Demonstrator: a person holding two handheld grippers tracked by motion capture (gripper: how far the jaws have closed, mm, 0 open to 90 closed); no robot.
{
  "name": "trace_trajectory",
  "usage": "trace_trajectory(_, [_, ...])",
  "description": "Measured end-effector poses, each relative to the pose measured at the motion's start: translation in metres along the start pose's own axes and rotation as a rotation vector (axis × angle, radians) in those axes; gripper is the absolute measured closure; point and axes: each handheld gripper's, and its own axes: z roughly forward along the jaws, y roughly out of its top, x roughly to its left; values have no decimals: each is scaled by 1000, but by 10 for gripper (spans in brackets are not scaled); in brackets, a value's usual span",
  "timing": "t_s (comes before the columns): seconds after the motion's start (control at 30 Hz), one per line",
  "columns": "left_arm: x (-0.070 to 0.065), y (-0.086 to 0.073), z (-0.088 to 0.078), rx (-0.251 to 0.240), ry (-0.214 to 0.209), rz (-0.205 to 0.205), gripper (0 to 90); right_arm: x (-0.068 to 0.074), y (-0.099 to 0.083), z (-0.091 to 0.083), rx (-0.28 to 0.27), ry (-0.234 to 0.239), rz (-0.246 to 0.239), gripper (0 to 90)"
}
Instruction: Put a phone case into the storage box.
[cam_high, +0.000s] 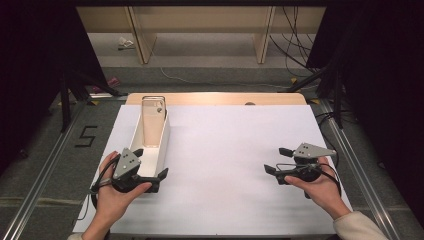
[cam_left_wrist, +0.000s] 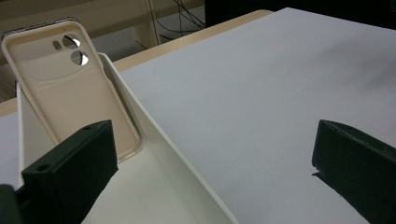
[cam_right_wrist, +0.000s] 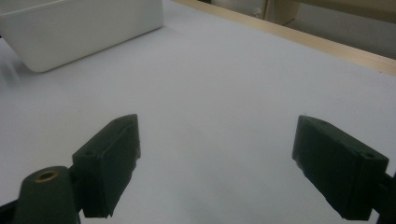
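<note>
From above we look forward and down over the table (cam_high: 225, 150). Our two gripper views sit low and close, both sharing the white tray (cam_left_wrist: 187, 163) with the high view.

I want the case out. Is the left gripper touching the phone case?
Apart. In the left gripper view, the left gripper is open, and the phone case leans farther back in the tray.

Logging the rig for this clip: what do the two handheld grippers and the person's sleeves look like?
Both the left gripper and the right gripper are black, with two blocky jaws, a grey three-cornered plate on top dotted with small holes, and a black cable trailing back. A light sleeve covers the right forearm.
</note>
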Motion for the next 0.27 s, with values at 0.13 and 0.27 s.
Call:
trace_trajectory(0.13, [1,0,0,-1,3,-2,0,-1,0,0,1,1,4,160])
trace_trajectory(0.27, [1,0,0,0,8,-2,0,-1,0,0,0,0,4,160])
